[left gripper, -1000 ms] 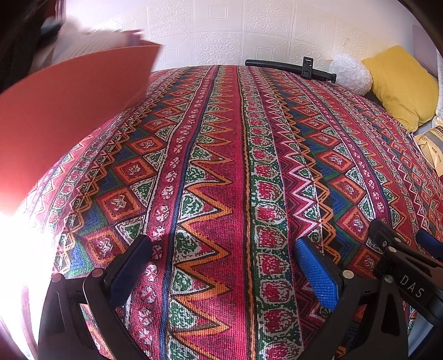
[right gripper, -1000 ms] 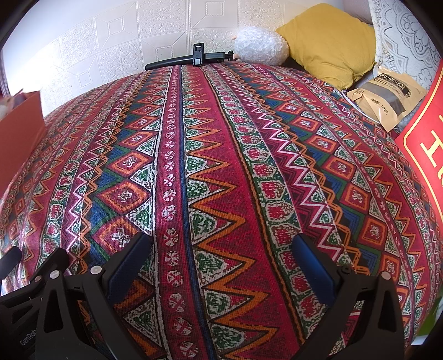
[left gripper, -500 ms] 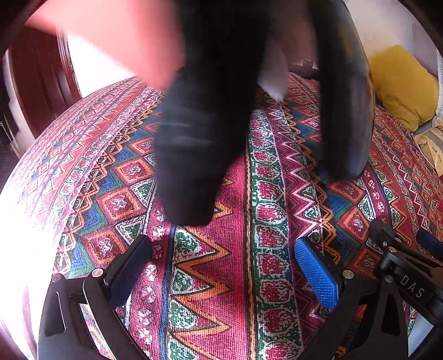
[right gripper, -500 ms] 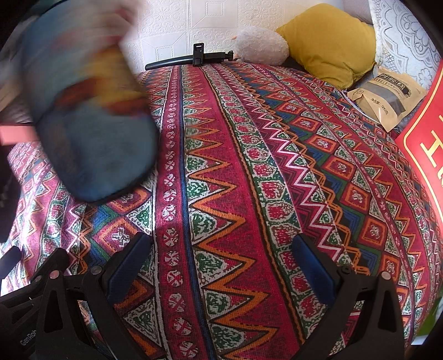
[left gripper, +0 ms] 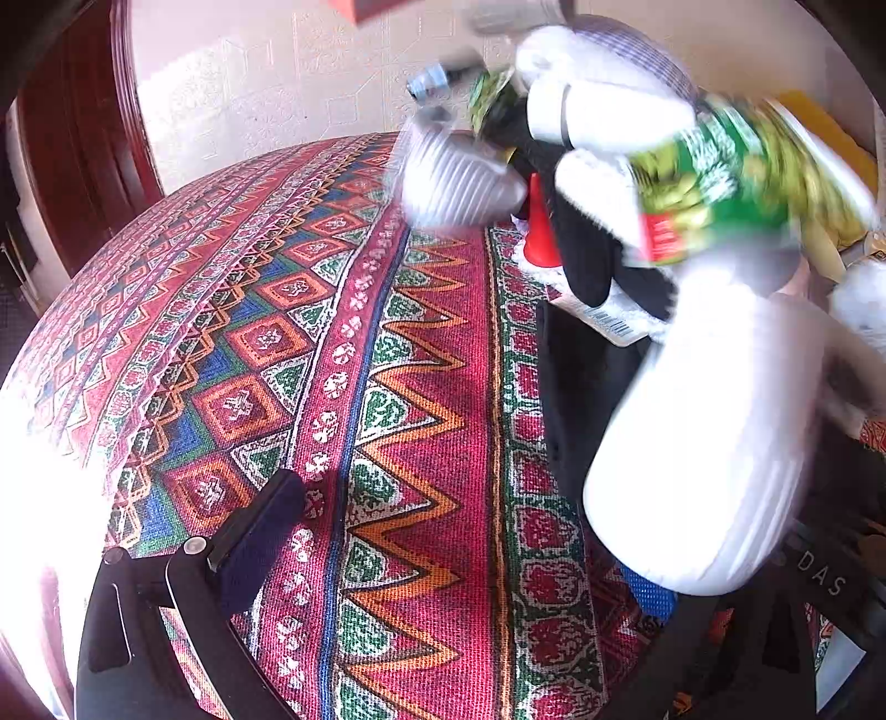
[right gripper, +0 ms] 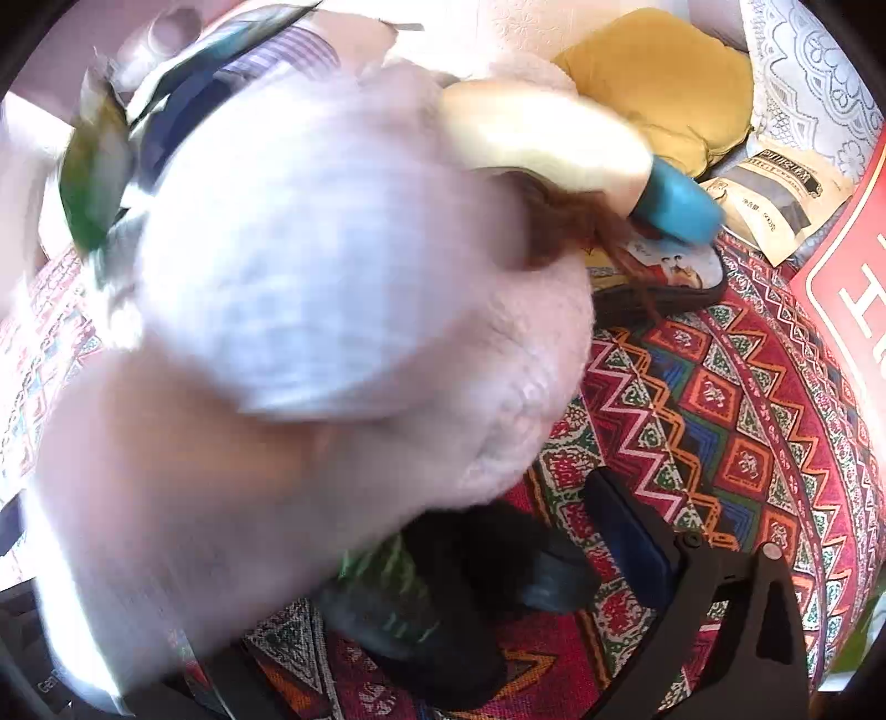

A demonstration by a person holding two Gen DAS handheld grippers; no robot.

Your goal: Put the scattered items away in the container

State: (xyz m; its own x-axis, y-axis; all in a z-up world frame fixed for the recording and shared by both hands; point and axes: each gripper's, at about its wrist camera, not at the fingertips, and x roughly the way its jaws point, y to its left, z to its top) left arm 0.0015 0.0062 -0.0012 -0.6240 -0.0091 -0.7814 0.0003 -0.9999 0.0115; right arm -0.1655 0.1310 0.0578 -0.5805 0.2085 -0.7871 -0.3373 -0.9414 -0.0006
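Several items tumble, blurred, onto the patterned bedspread (left gripper: 387,387). In the left wrist view a white bottle (left gripper: 698,443), a green snack packet (left gripper: 720,183), a ribbed white cup (left gripper: 454,183), a red cone (left gripper: 540,232) and a black item (left gripper: 587,260) are in mid-air or just landing. A corner of the orange container (left gripper: 365,6) shows at the top edge. My left gripper (left gripper: 454,565) is open and empty; the bottle covers its right finger. In the right wrist view a large white blur (right gripper: 310,277) hides the left finger of my right gripper (right gripper: 443,537), which is open over a black object (right gripper: 470,559).
A yellow pillow (right gripper: 659,77), a brown paper bag (right gripper: 775,199) and a red box with white letters (right gripper: 847,288) lie along the bed's right side. A cream item with a blue tip (right gripper: 675,205) is over a picture-printed piece (right gripper: 664,271). A dark wooden door (left gripper: 72,138) stands left.
The orange container rose from the left and out of view. Items that were dark blurs half a second ago now spill across the bed in front of both grippers, which have not moved.
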